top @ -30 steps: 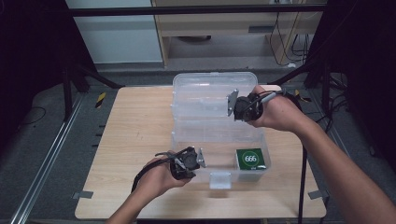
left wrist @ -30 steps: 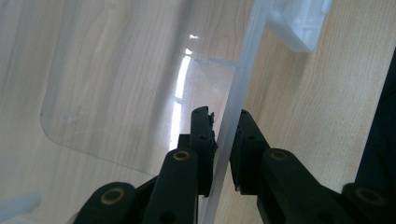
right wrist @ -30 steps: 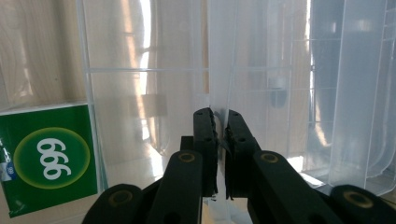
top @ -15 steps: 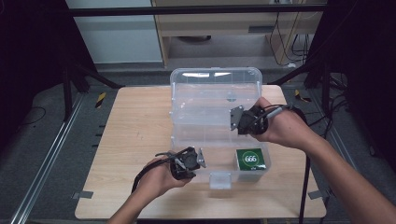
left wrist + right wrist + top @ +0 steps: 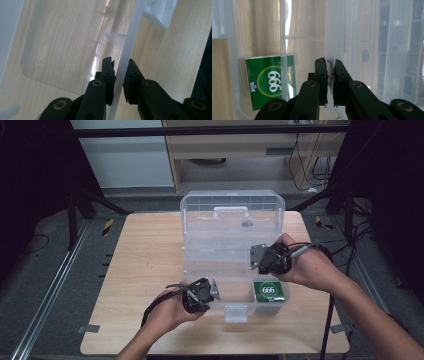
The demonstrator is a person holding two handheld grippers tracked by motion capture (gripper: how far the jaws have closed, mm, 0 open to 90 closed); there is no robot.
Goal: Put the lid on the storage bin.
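Green packet (image 5: 269,292) lies inside clear box (image 5: 232,215).

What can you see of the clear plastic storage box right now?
The clear plastic storage box sits open on the wooden table, its lid standing upright at the back with a handle moulded in. Thin clear dividers split the inside. A green packet printed 666 lies in the front right compartment. A latch tab hangs at the front. The left gripper straddles the front wall; the right gripper pinches a thin clear wall inside.
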